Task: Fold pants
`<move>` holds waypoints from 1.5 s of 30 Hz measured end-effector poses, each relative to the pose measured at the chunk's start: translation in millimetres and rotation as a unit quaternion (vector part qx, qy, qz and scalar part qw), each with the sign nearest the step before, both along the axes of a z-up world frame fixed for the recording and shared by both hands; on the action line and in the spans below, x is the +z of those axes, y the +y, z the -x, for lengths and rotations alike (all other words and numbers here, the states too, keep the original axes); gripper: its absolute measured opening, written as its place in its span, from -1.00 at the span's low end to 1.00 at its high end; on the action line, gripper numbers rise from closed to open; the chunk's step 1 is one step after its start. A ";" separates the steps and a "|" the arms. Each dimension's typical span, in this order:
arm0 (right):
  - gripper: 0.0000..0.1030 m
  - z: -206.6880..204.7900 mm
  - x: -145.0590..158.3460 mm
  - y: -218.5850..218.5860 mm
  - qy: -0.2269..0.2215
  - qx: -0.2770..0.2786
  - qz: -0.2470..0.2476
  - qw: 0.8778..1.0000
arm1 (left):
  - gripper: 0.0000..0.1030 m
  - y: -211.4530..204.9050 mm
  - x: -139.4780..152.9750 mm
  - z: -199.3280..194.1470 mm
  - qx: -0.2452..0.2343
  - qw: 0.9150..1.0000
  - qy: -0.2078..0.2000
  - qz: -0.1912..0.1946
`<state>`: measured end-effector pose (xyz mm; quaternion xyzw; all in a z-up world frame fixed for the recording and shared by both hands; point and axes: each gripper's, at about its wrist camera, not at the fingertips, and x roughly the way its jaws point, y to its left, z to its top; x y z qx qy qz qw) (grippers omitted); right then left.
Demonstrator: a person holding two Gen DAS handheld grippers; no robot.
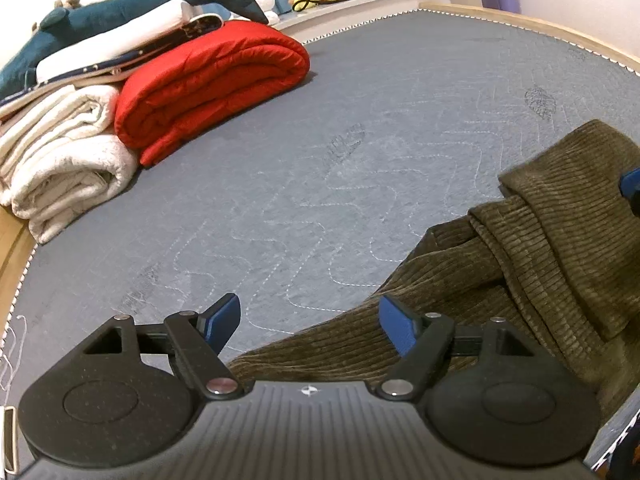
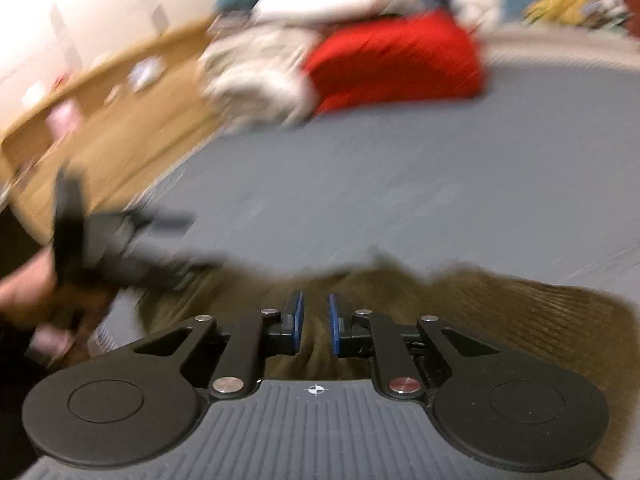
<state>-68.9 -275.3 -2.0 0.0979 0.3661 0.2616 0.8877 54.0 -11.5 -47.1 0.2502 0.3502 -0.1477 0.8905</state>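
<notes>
At the far left of the left wrist view, a rolled cream-white blanket lies at the wooden edge of the bed, and just beside it, touching, is a folded red quilted blanket; a dark teal plush shark lies over the pile behind them. From these bundles to the right, the grey quilted mattress is bare and flat up to its far stitched border, so the middle of the bed gives wide free room. The left gripper hovers low over the near part of the mattress with its blue-padded jaws standing wide apart and nothing between them; its right pad is just over the near edge of the olive-brown corduroy pants. The pants occupy the right near part of the bed, with one part folded over the other, and they continue out of the frame to the right. In the blurred right wrist view, the right gripper has its jaws narrow, with a small gap, and the brown cloth fills this gap; whether the pads really press it, I cannot tell.
</notes>
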 end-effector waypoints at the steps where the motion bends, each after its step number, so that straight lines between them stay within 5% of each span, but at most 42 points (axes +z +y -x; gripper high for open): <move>1: -0.56 4.1 -1.6 10.3 -0.002 0.010 0.004 1.000 | 0.58 0.3 -0.1 -0.9 0.000 1.000 0.005 0.006; 3: -0.23 11.0 3.9 6.5 -0.026 0.006 -0.023 0.999 | 0.58 1.5 -0.4 -3.3 -0.001 1.000 0.017 0.024; 7: -0.07 8.3 10.0 -37.0 -0.060 -0.087 0.004 0.994 | 0.45 -3.2 -0.1 -8.8 -0.006 0.996 0.052 0.078; 9: -0.07 7.4 4.0 -54.1 -0.042 -0.108 -0.011 0.993 | -0.16 -7.8 -0.3 -12.8 -0.012 0.989 0.081 0.121; 12: -0.06 6.3 -15.7 -54.1 -0.008 -0.090 -0.008 0.996 | -0.66 -20.2 -5.9 -17.4 -0.024 0.972 0.136 0.192; 16: -0.03 15.0 -47.6 -13.3 0.029 -0.020 0.068 0.997 | -0.66 -55.0 -16.4 -18.4 -0.042 0.964 0.161 0.206; 20: 0.41 38.4 -67.9 30.6 0.004 0.079 0.174 0.982 | -0.65 -80.9 -23.4 -22.7 -0.049 0.965 0.165 0.196; 24: 0.25 58.4 -84.2 53.8 -0.045 0.113 0.249 0.961 | -0.62 -89.6 -28.6 -27.7 -0.051 0.968 0.165 0.182; 27: -0.71 56.3 -76.8 51.5 -0.044 0.114 0.232 0.965 | -0.62 -89.8 -30.5 -30.3 -0.048 0.970 0.161 0.177; 30: -0.73 51.6 -60.5 44.3 -0.063 0.102 0.204 0.972 | -0.61 -82.7 -26.0 -36.6 -0.033 0.970 0.154 0.187; 33: -0.73 67.3 -28.2 39.7 -0.132 0.085 0.143 0.977 | -0.61 -69.3 -19.1 -43.9 -0.011 0.966 0.149 0.210; 37: -0.73 92.0 -12.3 53.3 -0.179 0.168 0.085 0.966 | -0.56 -58.6 -18.5 -51.8 0.007 0.960 0.163 0.228; 41: -0.64 87.8 -47.5 71.3 -0.107 0.185 0.192 0.958 | -0.36 -60.8 -26.0 -51.9 0.003 0.954 0.191 0.230; 43: -0.35 85.0 -46.7 59.9 -0.087 0.167 0.176 0.966 | -0.31 -60.1 -29.7 -53.1 0.004 0.947 0.208 0.243; 45: 0.23 80.6 -31.3 41.1 -0.084 0.138 0.129 0.979 | -0.30 -59.8 -35.3 -55.4 0.007 0.938 0.230 0.259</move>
